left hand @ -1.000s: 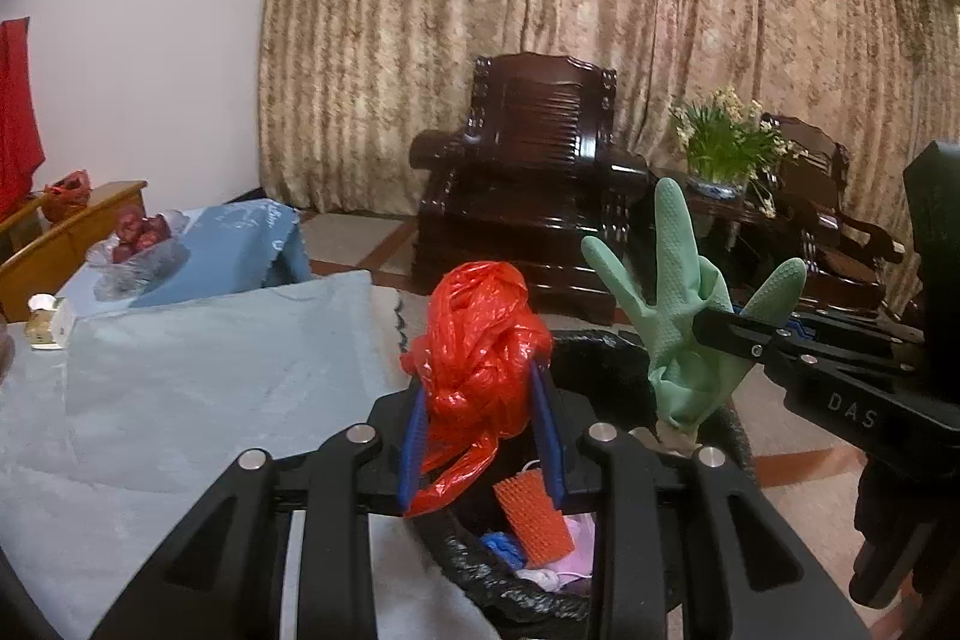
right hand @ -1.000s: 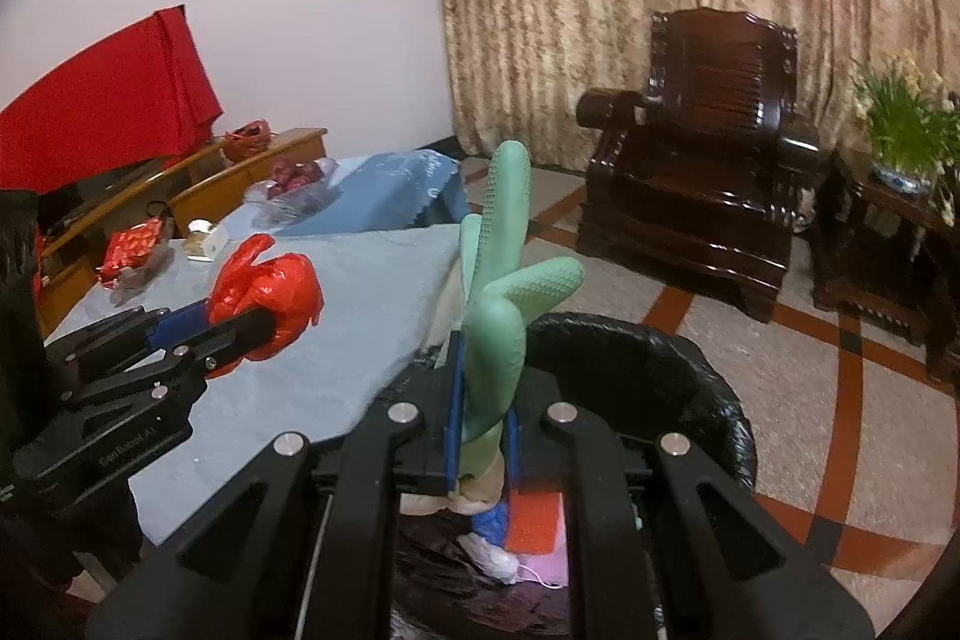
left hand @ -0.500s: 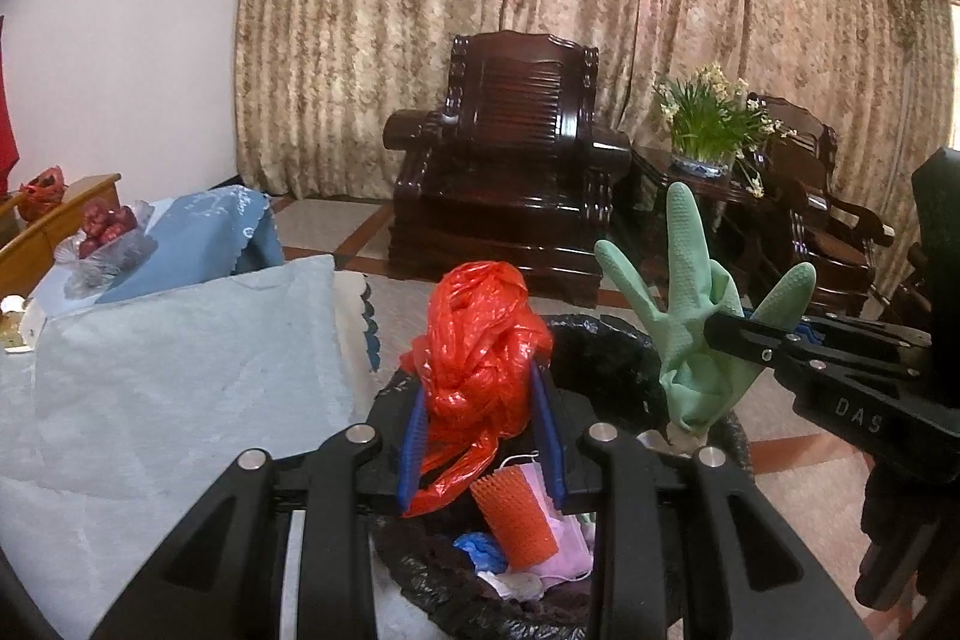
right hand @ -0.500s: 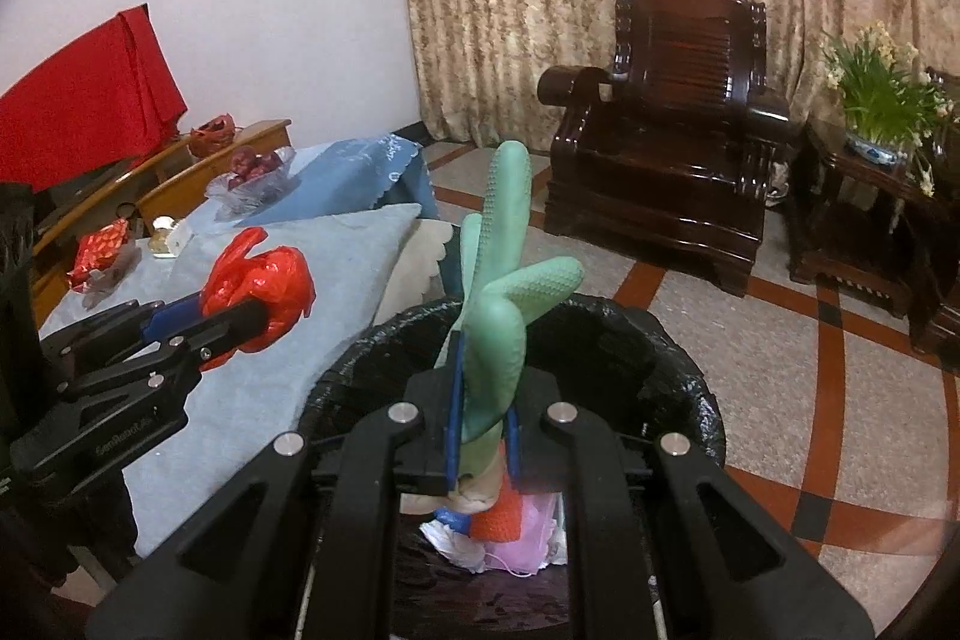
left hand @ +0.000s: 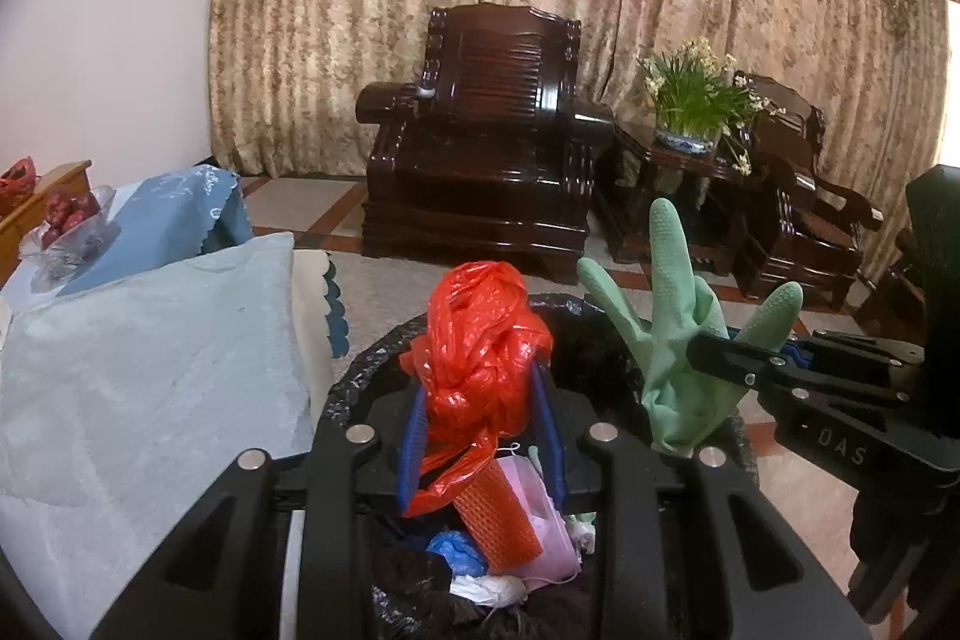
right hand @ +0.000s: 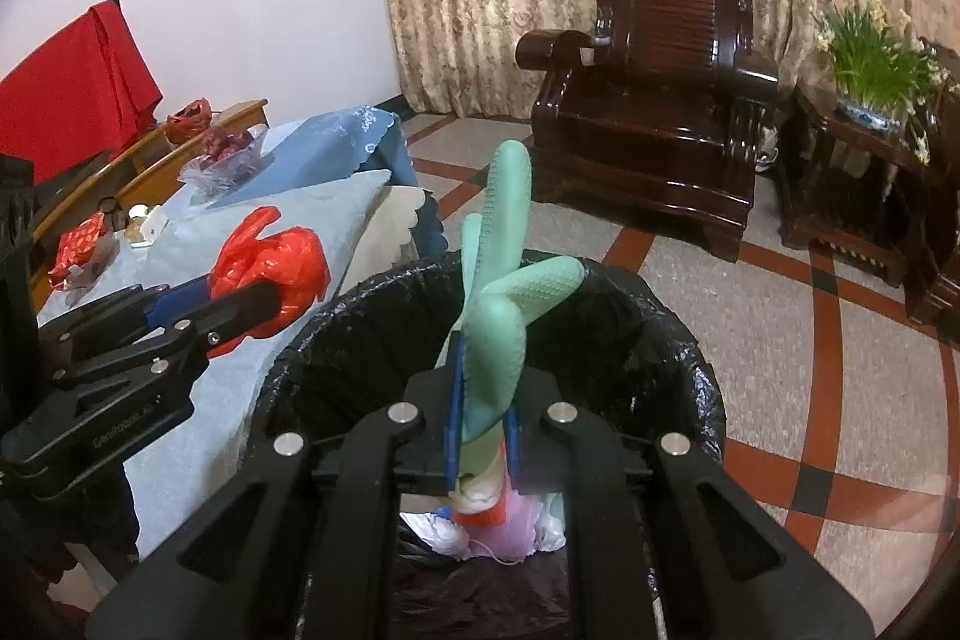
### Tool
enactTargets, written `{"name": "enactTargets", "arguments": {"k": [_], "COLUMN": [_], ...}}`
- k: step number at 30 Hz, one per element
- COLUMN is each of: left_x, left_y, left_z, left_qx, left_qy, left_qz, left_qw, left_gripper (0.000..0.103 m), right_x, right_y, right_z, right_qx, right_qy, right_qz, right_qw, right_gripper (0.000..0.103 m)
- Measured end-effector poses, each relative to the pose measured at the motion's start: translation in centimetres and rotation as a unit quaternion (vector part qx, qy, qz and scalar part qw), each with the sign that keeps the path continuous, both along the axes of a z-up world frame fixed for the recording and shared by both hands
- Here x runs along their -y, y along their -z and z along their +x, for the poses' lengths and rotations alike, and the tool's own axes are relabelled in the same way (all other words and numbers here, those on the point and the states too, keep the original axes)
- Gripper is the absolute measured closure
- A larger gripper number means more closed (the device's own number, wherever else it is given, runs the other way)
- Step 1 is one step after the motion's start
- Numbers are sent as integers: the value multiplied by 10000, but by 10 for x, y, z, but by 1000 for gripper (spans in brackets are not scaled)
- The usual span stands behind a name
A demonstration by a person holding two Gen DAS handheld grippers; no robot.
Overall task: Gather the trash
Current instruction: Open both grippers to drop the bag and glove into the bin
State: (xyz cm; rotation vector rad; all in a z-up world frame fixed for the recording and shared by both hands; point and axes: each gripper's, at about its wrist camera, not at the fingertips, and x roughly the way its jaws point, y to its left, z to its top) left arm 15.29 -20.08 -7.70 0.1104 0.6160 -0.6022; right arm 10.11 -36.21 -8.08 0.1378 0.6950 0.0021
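Both loads over the bin [right hand: 690,340] now: left gripper [left hand: 480,430] pinching the red bag [left hand: 480,340], right gripper [right hand: 483,436] clamped on the green glove [right hand: 498,316]. Best dip lower, inside the rim, before releasing.

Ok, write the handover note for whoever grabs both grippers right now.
Left gripper: shut on the crumpled red plastic bag, held over the bin.
Right gripper: shut on the green rubber glove, fingers pointing up, also over the bin.
Bin: black-lined, beside the cloth-covered table; already holds an orange mesh piece, pink and white scraps.
Done: both items picked up and brought above the bin.
Left: open both grippers to drop them in, then check the table for more trash.
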Motion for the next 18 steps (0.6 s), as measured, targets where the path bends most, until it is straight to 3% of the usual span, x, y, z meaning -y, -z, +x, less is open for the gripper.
{"name": "enactTargets", "arguments": {"k": [3, 4, 5, 8, 9, 11, 13, 14, 18], "left_x": [4, 5, 4, -1, -4, -10, -18, -22, -38], "left_y": [4, 5, 6, 6, 6, 5, 4, 3, -4], "left_z": [2, 3, 5, 6, 6, 7, 6, 6, 3], "left_qx": [-55, -68, -85, -158, -159, -200, -207, -190, -178], "left_qy": [53, 45, 45, 1, -25, -58, -117, -147, -303], "left_qz": [19, 47, 48, -22, -30, -65, -73, -73, -63], "left_qw": [10000, 10000, 9999, 9999, 9999, 9998, 9997, 9997, 9994], "left_gripper": [65, 62, 53, 34, 30, 26, 21, 18, 13], "right_x": [2, 3, 4, 5, 5, 6, 7, 6, 2], "right_y": [2, 3, 4, 6, 6, 6, 5, 4, -1], "right_z": [3, 4, 4, 3, 2, -2, -5, -7, -14], "right_qx": [-68, -82, -102, -73, -77, -49, -4, 2, -9], "right_qy": [30, 70, 144, 235, 255, 347, 384, 385, 297], "right_qz": [-17, -51, -113, -211, -241, -293, -273, -263, -193], "right_qw": [10000, 9999, 9998, 9995, 9994, 9990, 9989, 9989, 9994], "right_gripper": [88, 82, 68, 50, 45, 24, 13, 8, 7]}}
